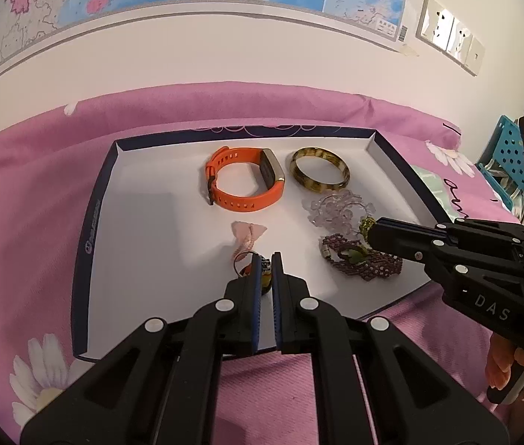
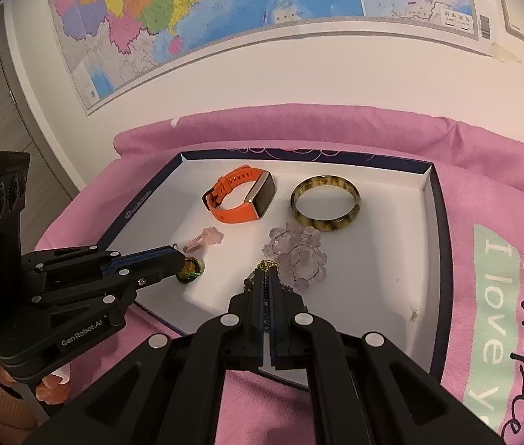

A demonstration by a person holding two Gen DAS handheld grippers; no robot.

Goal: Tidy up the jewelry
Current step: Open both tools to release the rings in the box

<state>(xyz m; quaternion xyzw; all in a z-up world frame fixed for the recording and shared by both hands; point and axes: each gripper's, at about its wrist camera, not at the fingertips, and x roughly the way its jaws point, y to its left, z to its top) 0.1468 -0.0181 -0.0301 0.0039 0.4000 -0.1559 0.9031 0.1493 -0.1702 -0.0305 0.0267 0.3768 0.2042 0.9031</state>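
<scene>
Two grippers work over a shallow white tray with dark blue walls (image 1: 93, 207), set on a pink floral cloth (image 1: 32, 193). Left gripper (image 1: 266, 259) is clamped on a small ring-like piece (image 2: 189, 269) with amber and green parts, near the tray's front-left area; exact type hard to tell. Right gripper (image 2: 266, 278) is pinched tight on a fine beaded chain (image 2: 267, 265), gold-green beads bunched at its tips, the rest running down between the fingers. In the left wrist view that chain end sits by a purple beaded bracelet (image 1: 362, 257) lying on the tray floor under the right gripper.

Other tray items, all lying loose:
- orange smartwatch (image 1: 245, 181), strap looped, back middle
- tortoiseshell bangle (image 1: 319, 168), just right of the watch, apart from it
- clear lilac crystal bead bracelet (image 2: 297, 254), in front of the bangle, just beyond the right gripper tips
- small pink flower-shaped charm (image 1: 249, 235), in front of the watch, near the left gripper tips

Wall map (image 2: 187, 7) behind.
</scene>
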